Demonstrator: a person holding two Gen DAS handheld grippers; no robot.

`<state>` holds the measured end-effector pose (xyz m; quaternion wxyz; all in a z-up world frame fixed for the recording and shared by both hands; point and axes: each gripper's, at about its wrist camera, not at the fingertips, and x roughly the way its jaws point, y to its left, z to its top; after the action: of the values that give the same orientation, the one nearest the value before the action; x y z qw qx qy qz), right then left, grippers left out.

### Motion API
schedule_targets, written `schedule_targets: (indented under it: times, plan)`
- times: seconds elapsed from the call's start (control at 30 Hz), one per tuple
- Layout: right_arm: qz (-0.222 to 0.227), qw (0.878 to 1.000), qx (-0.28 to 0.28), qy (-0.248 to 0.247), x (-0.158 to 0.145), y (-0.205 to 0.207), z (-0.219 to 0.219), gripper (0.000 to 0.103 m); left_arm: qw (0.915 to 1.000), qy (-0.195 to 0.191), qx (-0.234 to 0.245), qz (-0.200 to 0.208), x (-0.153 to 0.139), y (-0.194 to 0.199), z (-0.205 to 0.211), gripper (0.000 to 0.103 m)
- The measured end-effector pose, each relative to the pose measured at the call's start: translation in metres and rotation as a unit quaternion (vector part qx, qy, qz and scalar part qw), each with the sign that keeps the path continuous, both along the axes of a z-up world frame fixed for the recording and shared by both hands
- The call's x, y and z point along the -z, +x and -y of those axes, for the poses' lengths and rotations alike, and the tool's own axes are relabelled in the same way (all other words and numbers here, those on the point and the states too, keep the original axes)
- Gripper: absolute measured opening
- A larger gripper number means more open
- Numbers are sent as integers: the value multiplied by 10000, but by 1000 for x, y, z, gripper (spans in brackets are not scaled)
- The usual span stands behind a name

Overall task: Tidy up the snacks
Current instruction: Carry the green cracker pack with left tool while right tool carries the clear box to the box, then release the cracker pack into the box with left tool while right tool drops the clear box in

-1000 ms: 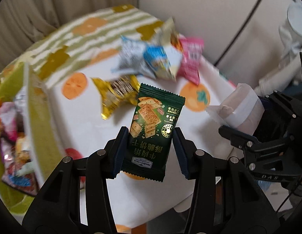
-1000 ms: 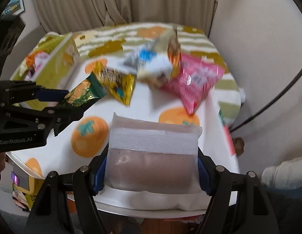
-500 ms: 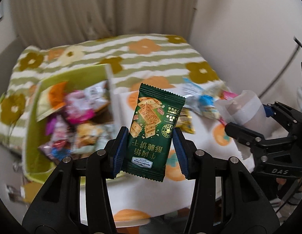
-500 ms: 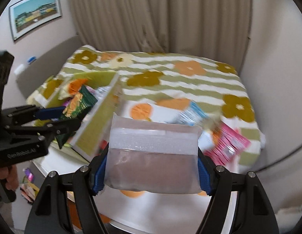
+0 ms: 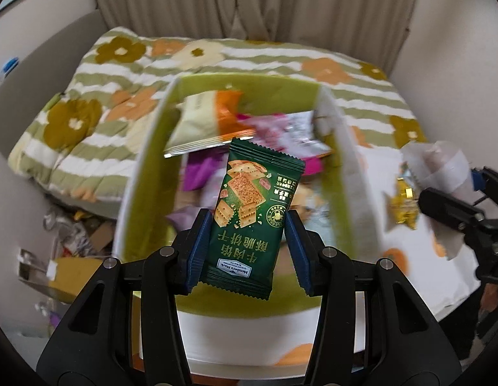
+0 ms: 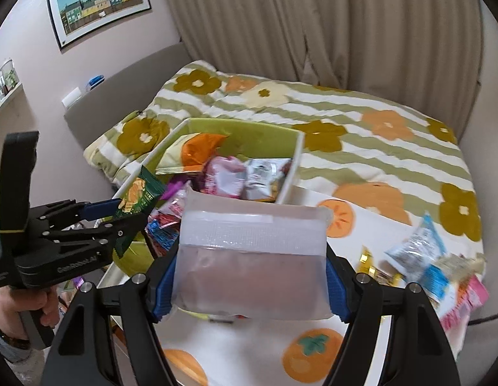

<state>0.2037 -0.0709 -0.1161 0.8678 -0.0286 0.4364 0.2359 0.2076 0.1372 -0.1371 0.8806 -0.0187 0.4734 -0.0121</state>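
Note:
My left gripper (image 5: 247,251) is shut on a green cracker packet (image 5: 252,212) and holds it upright over the near end of a green snack box (image 5: 145,160). The box is filled with several snack packs. In the right wrist view the left gripper (image 6: 120,215) with the green packet (image 6: 137,194) hangs at the box's (image 6: 297,157) left side. My right gripper (image 6: 249,276) is shut on a frosted clear pouch (image 6: 252,254) with brownish contents, just right of the box, above the table. The pouch also shows in the left wrist view (image 5: 442,167).
The table has a white cloth with orange fruit prints (image 6: 313,350). Loose snack packs (image 6: 419,251) lie at its right side, a pink one (image 6: 464,302) at the edge. A bed with a flowered quilt (image 6: 361,109) lies behind. Clutter covers the floor at the left (image 5: 75,238).
Both grippers have swung left from the loose snack pile to the green box, each keeping hold of its pack. The left one now hangs over the box.

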Motion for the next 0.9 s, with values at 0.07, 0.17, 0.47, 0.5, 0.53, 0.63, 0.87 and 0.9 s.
schedule_targets:
  times: [0.07, 0.17, 0.47, 0.5, 0.53, 0.63, 0.87, 0.9]
  plan:
    - [-71, 10000, -46, -3, 4, 6, -12, 71, 10000, 54, 15, -79, 10, 4, -10, 43]
    - [-189, 9998, -72, -37, 11, 14, -27, 71, 9998, 179, 64, -25, 18, 7, -16, 44]
    - [-467, 9988, -57, -136, 29, 21, -52, 71, 9999, 126, -13, -90, 38, -2, -39, 103]
    - [-498, 9986, -42, -144, 30, 22, -52, 71, 9999, 95, -65, -93, 37, -6, -41, 103]
    - [-539, 9984, -20, -141, 31, 22, -54, 71, 9999, 75, -106, -99, 37, -8, -44, 103]
    - [-702, 9975, 57, -96, 35, 24, -58, 71, 9998, 57, -192, -66, 35, -15, -53, 103]
    - [-988, 9950, 100, -132, 48, 24, -75, 73, 9997, 51, -249, -23, 35, -14, -68, 103]
    - [-1013, 9947, 104, -117, 49, 23, -75, 75, 9997, 41, -241, -32, 35, -14, -68, 103]
